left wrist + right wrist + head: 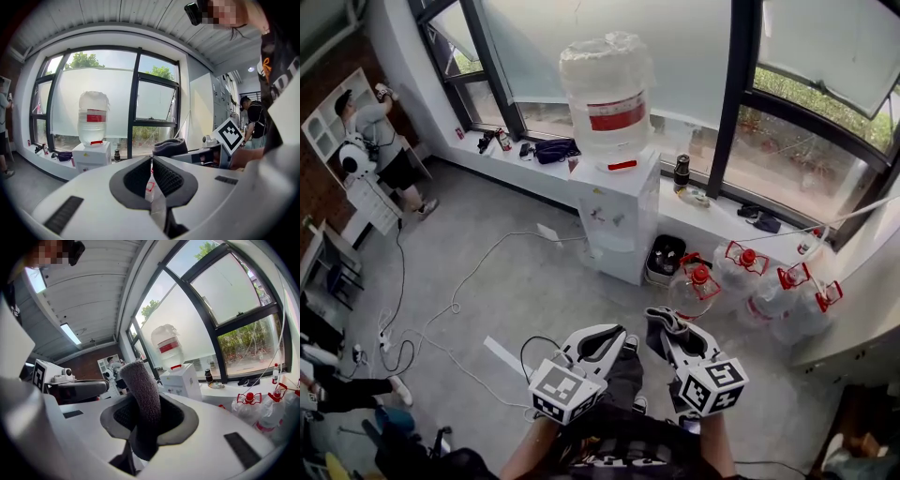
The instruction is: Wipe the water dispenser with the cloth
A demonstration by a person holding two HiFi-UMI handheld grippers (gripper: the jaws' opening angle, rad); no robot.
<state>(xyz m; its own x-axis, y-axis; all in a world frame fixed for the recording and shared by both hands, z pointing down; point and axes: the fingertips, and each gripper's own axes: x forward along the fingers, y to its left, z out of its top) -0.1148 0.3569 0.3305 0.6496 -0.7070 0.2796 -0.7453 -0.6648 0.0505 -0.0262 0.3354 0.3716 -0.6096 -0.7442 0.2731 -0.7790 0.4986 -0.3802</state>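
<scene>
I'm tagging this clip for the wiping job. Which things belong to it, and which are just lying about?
Job: water dispenser, cloth, right gripper clamping it.
Lying about: spare water jugs, black bag and dark flask on the sill.

Grey floor: white water dispenser stands on it, against the low white window ledge. Just right of the dispenser is a black bin, then a cluster of clear, red-capped water jugs. White cables trail left to a power strip. On the ledge: black bag, dark bottle, small dark items.
</scene>
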